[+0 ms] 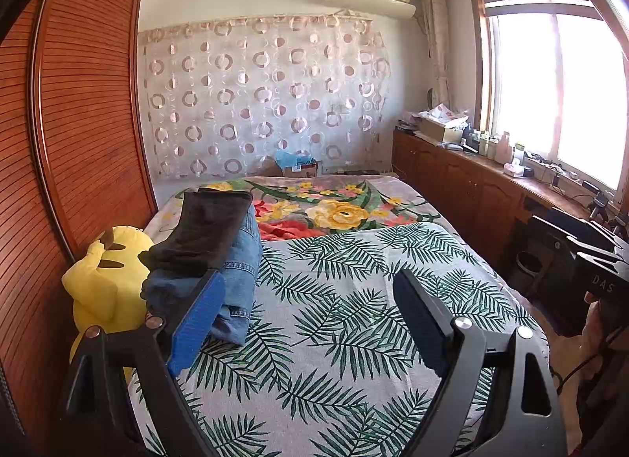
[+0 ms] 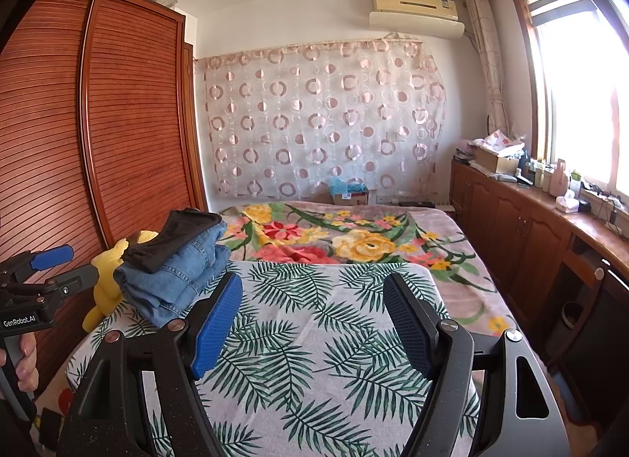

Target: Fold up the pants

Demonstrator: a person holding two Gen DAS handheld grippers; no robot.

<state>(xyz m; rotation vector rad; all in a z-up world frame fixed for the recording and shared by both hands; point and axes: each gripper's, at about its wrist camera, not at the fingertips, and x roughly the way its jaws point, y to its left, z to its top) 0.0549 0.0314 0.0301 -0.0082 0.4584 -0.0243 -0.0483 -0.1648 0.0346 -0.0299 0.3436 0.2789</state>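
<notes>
Jeans (image 1: 240,260) stacked at bed (image 1: 354,280) left edge, dark pair (image 1: 208,229) on top. Denim prob heavy, stiff-ish; grab waistband. Left gripper (image 1: 310,323), right gripper (image 2: 314,319) both apart, holding nothing.

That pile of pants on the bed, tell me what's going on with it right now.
A person holds a gripper in each hand above the palm-leaf sheet. Both the left gripper and the right gripper are open and hold nothing. The pile sits at the left edge of the bed: folded blue jeans with folded dark pants on top, beside a yellow plush toy. No unfolded pants are in view.
</notes>
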